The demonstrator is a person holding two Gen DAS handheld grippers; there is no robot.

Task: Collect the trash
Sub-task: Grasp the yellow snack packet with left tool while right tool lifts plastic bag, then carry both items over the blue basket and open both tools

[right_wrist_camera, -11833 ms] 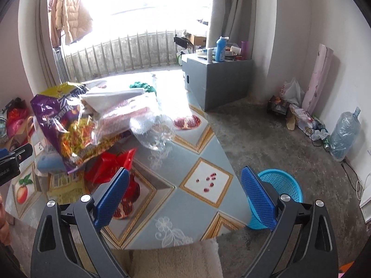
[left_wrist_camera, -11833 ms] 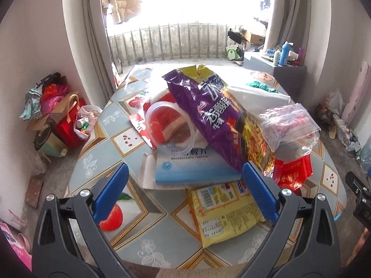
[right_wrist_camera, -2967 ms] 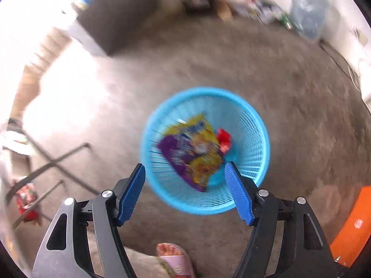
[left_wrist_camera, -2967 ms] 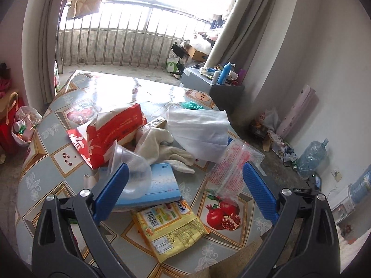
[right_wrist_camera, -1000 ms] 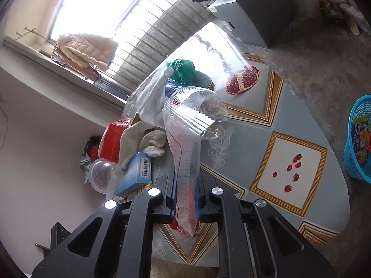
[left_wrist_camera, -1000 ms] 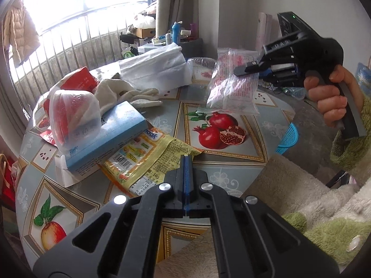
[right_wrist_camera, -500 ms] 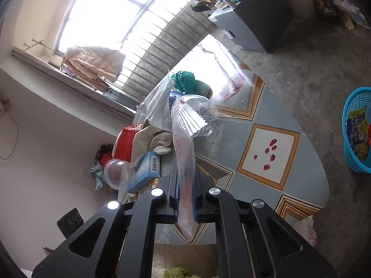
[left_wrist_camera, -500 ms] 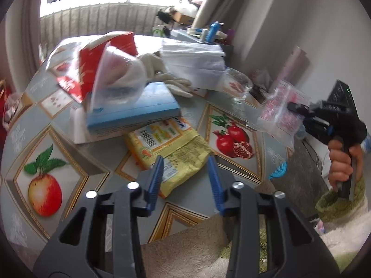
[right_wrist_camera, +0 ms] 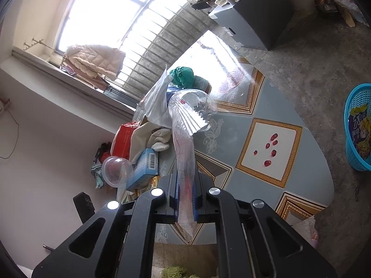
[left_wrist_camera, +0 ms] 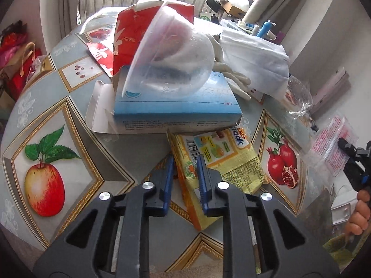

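Note:
My left gripper (left_wrist_camera: 185,162) is open a little, its blue pads on either side of the near-left edge of a yellow snack wrapper (left_wrist_camera: 218,153) lying flat on the table (left_wrist_camera: 69,125). My right gripper (right_wrist_camera: 185,185) is shut on a clear plastic bag with red print (right_wrist_camera: 184,157), held above the table edge; the bag also shows in the left wrist view (left_wrist_camera: 329,146). A blue trash basket (right_wrist_camera: 357,129) stands on the floor at the right with a purple-yellow wrapper inside.
A blue box (left_wrist_camera: 176,108) carries a clear plastic bowl (left_wrist_camera: 171,55). Behind it lie a red carton (left_wrist_camera: 129,23), white gloves (left_wrist_camera: 234,76), a white bag (left_wrist_camera: 252,53) and a clear cup (left_wrist_camera: 299,97). A grey cabinet (right_wrist_camera: 250,18) stands beyond.
My left gripper has dropped closer to the table and its pads now straddle the yellow wrapper's edge, a bit narrower than before. My right gripper still holds the clear bag and has drawn nearer.

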